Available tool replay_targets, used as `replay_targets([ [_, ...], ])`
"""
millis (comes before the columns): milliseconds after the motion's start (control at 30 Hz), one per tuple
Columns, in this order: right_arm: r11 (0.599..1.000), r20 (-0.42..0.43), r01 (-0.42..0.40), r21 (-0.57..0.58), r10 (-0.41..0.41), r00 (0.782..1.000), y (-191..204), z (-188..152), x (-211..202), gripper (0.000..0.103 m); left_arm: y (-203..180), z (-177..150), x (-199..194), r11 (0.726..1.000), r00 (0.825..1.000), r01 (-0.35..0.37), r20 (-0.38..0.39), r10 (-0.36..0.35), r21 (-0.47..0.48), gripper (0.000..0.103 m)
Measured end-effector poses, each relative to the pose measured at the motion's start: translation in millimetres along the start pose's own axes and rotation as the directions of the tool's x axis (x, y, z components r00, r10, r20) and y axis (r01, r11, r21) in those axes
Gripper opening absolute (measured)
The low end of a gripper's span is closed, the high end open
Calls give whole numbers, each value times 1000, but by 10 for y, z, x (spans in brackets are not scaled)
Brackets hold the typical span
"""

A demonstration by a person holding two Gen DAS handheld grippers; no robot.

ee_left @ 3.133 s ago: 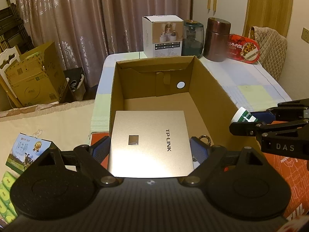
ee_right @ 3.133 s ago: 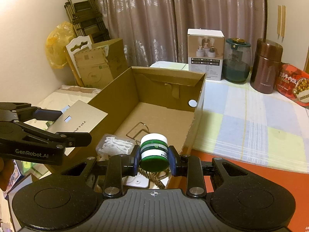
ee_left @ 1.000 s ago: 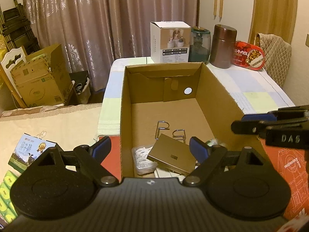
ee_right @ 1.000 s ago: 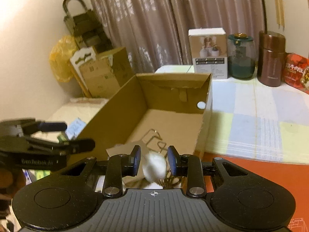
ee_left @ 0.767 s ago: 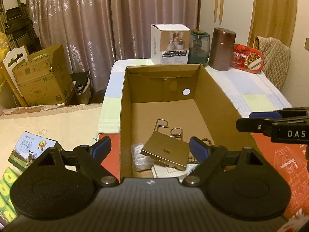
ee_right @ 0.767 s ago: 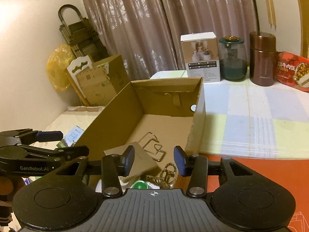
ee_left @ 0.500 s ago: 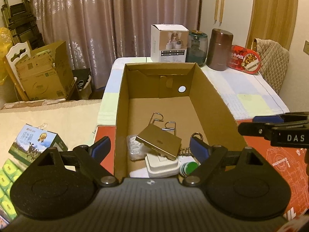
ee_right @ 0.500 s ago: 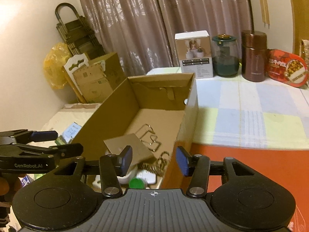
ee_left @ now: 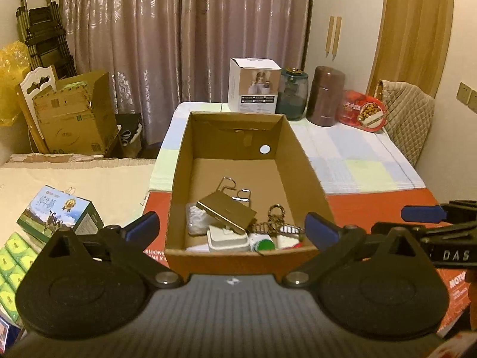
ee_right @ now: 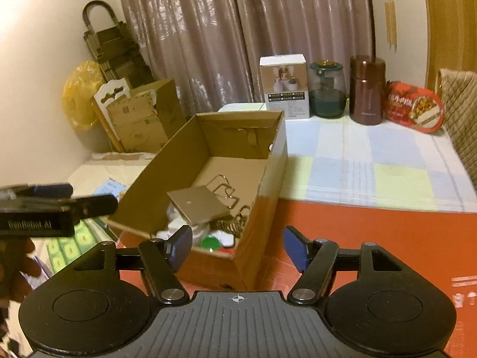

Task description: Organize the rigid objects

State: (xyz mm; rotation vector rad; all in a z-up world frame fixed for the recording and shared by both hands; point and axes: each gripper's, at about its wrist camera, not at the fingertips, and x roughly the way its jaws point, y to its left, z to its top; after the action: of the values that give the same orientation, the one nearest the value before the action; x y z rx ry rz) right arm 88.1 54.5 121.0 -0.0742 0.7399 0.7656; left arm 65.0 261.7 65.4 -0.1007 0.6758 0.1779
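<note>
An open cardboard box (ee_left: 293, 149) (ee_right: 155, 185) stands on the table. Inside it a gold TP-LINK box (ee_left: 228, 211) (ee_right: 198, 203) lies tilted on a white plastic case (ee_left: 228, 240). Beside them lie a green-lidded white jar (ee_left: 262, 242) (ee_right: 210, 243), metal ring puzzles (ee_left: 275, 222) and wire clips (ee_left: 235, 186). My left gripper (ee_left: 231, 228) is open and empty, back from the box's near end. My right gripper (ee_right: 237, 246) is open and empty, near the box's front right corner.
A white product box (ee_left: 253, 89), a green glass jar (ee_left: 290, 95), a brown canister (ee_left: 325, 100) and a red food tin (ee_left: 362, 110) stand at the table's far edge. A red mat (ee_right: 372, 238) covers the near table. Milk cartons (ee_left: 56, 211) lie left. A quilted chair (ee_left: 408, 113) stands right.
Both grippers let go of their loads: the gold box and the green-lidded jar now lie in the cardboard box. Both grippers have opened and pulled back and up from the box.
</note>
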Motion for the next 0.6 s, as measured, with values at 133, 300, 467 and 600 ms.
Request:
replay_targets([
  [133, 999, 16, 17, -30, -17, 1000, 67, -100, -199, 67, -43, -80, -158, 1000, 1000, 6, -19, -6, -7, 102],
  [300, 997, 52, 49, -65, -46, 998, 132, -218, -415, 69, -50, -257, -389, 999, 1000, 15, -23, -16, -47, 102],
  [467, 994, 67, 70, -83, -64, 996, 158, -315, -545, 69, -42, -416, -576, 997, 999, 10, -40, -13, -74, 101],
  [600, 995, 67, 65, -71, -60, 996, 160, -385, -611, 69, -84, -515, -677, 997, 998, -25, -52, 21, -76, 101],
])
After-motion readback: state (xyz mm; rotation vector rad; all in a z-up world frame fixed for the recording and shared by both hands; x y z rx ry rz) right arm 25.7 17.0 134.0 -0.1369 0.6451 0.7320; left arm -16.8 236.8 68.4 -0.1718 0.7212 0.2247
